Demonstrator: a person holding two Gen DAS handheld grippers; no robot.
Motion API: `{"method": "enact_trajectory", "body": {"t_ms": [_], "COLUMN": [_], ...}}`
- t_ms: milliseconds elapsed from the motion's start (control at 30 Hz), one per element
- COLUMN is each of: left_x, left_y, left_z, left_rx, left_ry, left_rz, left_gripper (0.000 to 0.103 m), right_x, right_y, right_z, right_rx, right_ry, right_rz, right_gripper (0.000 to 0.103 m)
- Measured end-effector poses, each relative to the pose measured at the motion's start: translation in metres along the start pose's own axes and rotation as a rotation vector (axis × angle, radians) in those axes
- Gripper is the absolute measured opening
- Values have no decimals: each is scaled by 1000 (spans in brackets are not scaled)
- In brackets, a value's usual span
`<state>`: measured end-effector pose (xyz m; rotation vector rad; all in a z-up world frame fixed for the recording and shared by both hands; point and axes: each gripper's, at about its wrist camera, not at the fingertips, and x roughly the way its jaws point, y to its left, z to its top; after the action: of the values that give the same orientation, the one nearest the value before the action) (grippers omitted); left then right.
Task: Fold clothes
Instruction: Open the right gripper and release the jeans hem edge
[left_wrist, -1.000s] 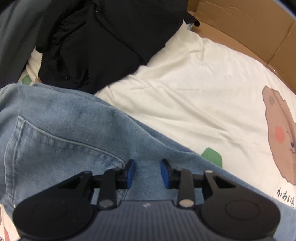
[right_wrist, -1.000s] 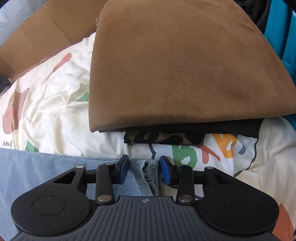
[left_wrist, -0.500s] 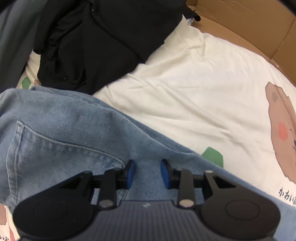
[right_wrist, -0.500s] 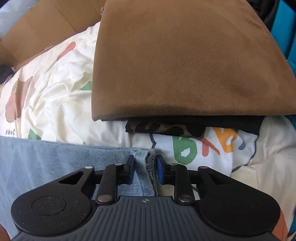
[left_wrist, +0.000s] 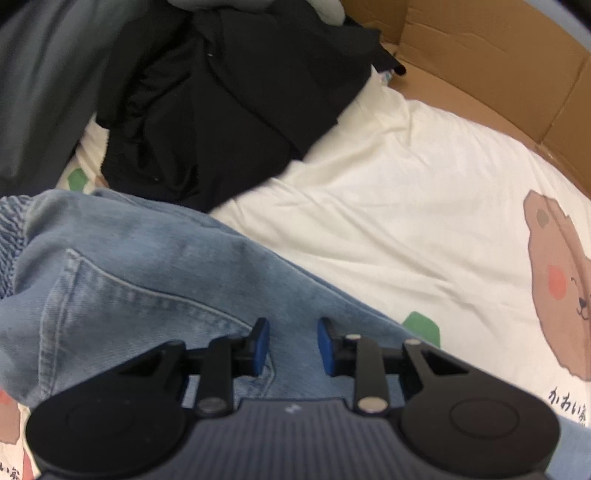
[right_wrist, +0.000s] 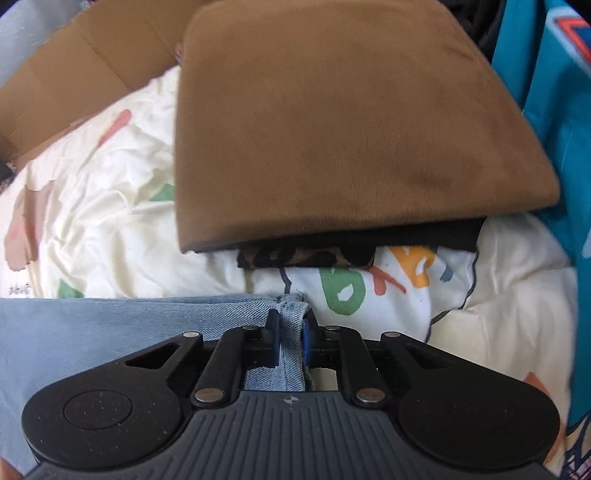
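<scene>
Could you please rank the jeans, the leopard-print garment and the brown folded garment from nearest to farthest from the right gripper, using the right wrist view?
1. Jeans: hem pinched in the right gripper.
2. Leopard-print garment: just beyond, centre.
3. Brown folded garment: stacked above it, farthest.

A: What colour were the jeans (left_wrist: 155, 280)?
B: Faded light blue, with paler stitching round the pocket. At twelve o'clock from them lay a black garment (left_wrist: 229, 110).
A: And the sheet (left_wrist: 388, 206)?
B: Cream, printed with a brown bear (left_wrist: 557, 288) with pink cheeks at three o'clock, plus green patches.
A: The folded stack?
B: A tan top piece (right_wrist: 351, 122), black beneath, then a leopard-print layer (right_wrist: 306, 256). A teal fabric (right_wrist: 554, 110) hung at two o'clock.
</scene>
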<state>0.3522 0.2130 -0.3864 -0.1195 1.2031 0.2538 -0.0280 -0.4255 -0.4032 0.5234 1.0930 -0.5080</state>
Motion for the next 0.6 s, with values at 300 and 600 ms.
{"method": "enact_trajectory", "body": {"t_ms": [300, 600], "left_x": [36, 10], "left_y": [-20, -18], "left_z": [20, 30], "left_rx": [89, 136], "left_ry": [9, 19], "left_rz": [68, 41], "left_gripper": [27, 27], "right_x": [15, -42], "right_y": [-5, 1], "right_z": [-2, -2], "right_rx": [39, 29], "right_ry": [19, -71], "right_rz": [-68, -162], "right_gripper": [39, 39]}}
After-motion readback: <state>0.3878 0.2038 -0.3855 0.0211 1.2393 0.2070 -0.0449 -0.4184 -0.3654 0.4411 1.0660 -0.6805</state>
